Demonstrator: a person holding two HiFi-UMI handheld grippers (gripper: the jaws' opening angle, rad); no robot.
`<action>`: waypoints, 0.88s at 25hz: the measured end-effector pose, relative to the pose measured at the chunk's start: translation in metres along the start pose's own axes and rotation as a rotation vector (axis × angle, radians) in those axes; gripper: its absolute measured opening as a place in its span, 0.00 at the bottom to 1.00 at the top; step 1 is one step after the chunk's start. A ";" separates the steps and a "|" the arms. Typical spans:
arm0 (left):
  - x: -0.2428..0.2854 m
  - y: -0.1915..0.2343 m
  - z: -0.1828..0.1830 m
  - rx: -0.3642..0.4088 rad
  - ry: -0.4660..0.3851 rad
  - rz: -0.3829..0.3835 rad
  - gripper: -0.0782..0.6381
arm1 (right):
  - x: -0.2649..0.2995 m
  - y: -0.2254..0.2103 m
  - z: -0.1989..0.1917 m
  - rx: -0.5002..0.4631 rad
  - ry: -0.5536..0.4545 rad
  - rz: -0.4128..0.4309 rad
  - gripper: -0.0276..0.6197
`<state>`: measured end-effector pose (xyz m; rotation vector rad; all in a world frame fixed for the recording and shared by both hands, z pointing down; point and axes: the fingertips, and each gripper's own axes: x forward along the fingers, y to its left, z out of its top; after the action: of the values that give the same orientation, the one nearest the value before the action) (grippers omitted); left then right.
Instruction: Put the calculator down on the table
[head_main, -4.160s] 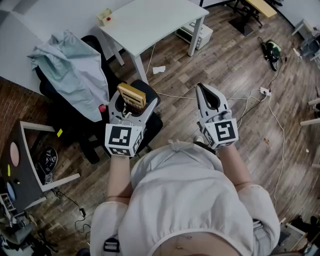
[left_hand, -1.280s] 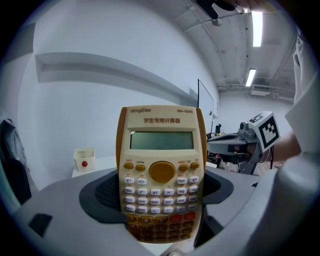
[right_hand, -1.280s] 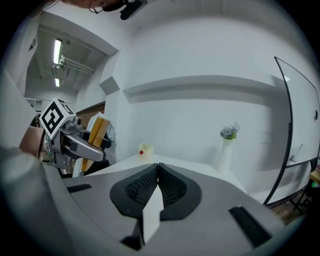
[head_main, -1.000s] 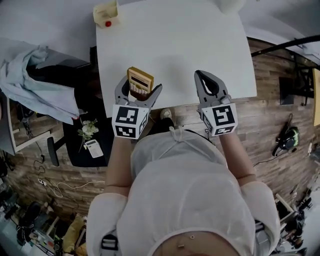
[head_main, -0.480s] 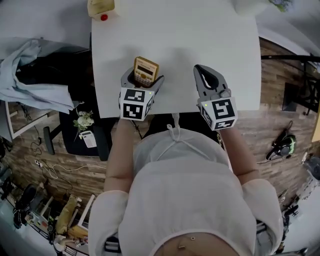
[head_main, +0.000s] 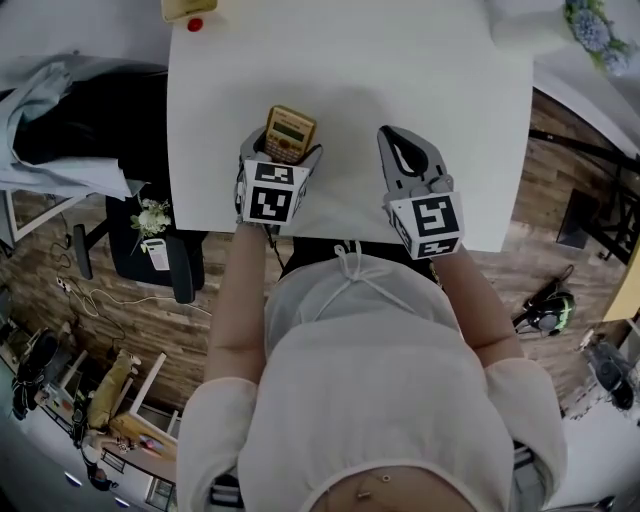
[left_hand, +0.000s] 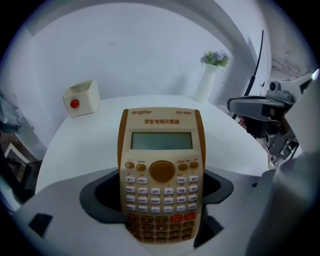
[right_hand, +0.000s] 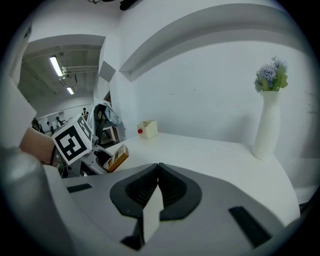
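A tan scientific calculator (head_main: 290, 132) (left_hand: 161, 165) stands up out of my left gripper (head_main: 283, 153) (left_hand: 161, 222), which is shut on its lower key rows. It hangs over the near part of the white table (head_main: 350, 60), screen end pointing away from me. My right gripper (head_main: 386, 132) (right_hand: 158, 172) sits about a hand's width to the right over the same table, shut with nothing in it. From the right gripper view, the calculator (right_hand: 116, 157) shows in the left gripper (right_hand: 102, 159) at the left.
A cream box with a red dot (head_main: 185, 9) (left_hand: 80, 98) (right_hand: 147, 129) stands at the table's far left. A white vase of flowers (head_main: 585, 25) (left_hand: 208, 80) (right_hand: 267, 117) stands at the far right. A dark chair (head_main: 150, 245) sits left of the table.
Both grippers have come further in over the table, the calculator still held in the left one. The table edge now lies behind the marker cubes.
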<state>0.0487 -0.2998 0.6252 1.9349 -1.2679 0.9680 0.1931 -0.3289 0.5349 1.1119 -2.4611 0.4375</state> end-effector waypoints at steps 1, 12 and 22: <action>0.004 0.000 -0.001 -0.003 0.014 0.009 0.69 | 0.002 -0.003 -0.003 0.005 0.008 0.009 0.05; 0.021 -0.004 -0.004 -0.006 0.132 0.053 0.69 | 0.010 -0.025 -0.017 0.035 0.050 0.067 0.05; 0.018 0.001 -0.004 -0.002 0.074 0.049 0.69 | 0.007 -0.030 -0.019 0.032 0.060 0.024 0.05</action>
<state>0.0515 -0.3056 0.6431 1.8569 -1.2790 1.0524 0.2161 -0.3443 0.5588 1.0666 -2.4254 0.5122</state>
